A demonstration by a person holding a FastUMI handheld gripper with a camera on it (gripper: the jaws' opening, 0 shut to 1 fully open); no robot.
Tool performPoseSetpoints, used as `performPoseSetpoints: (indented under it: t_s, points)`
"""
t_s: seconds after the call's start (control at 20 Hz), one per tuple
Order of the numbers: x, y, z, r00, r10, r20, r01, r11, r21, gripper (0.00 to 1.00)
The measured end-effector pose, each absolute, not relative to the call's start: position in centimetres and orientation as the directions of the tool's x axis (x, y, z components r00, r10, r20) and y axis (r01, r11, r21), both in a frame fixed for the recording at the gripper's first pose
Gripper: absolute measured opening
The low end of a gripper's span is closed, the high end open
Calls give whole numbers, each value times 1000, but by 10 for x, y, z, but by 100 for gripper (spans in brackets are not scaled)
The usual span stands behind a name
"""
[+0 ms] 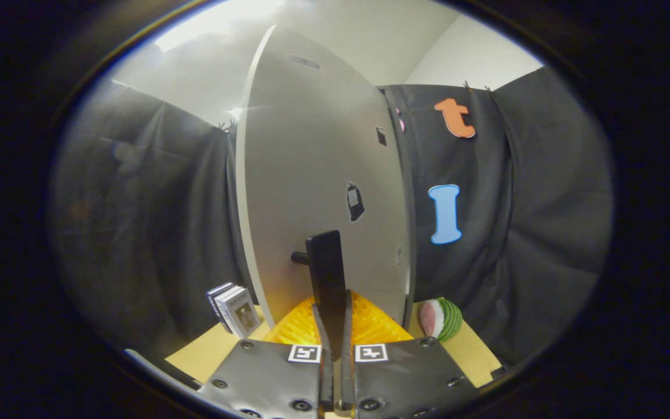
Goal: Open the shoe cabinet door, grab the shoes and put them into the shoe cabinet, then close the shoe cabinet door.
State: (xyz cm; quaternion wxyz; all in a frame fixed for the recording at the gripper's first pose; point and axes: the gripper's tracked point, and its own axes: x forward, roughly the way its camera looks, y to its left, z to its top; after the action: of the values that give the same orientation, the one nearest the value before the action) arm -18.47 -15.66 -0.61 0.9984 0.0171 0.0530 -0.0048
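The shoe cabinet door [312, 163] is a tall pale grey panel standing just ahead of me, seen at a slant with its thin white edge toward the left. A flat black handle [324, 256] stands off the door on a short black post. My gripper [332, 305] is shut on the lower end of this handle, with one finger pressed to each side of it. Beneath the handle and beyond the fingers lies an orange-yellow ribbed thing [370, 326]; I cannot tell what it is. The cabinet's inside is hidden behind the door.
A few small books [235, 308] lean together on the tan surface [207, 349] left of the door. A toy watermelon slice [442, 319] lies to the right of the door. Black cloth walls close in on both sides.
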Motion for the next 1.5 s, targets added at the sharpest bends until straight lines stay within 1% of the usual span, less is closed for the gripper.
performPoseSetpoints:
  t_s: [0.4,0.65,0.7,0.9,1.15,1.25,1.4,1.5]
  points:
    - [-207,-220,0,992,-94,-88,97,995,25,4]
    - [-217,-284,-1,971,-220,-99,224,974,30,2]
    - [-219,-297,3,968,-235,-85,239,971,33,3]
    - [-217,-309,0,976,-196,-95,203,977,67,2]
    - [-217,-314,0,979,-170,-116,177,983,48,2]
    - [-223,-321,-1,975,-181,-131,189,981,53,2]
    - [-241,-342,2,961,-239,-141,244,970,19,2]
    - [-251,-348,1,955,-255,-150,262,965,26,2]
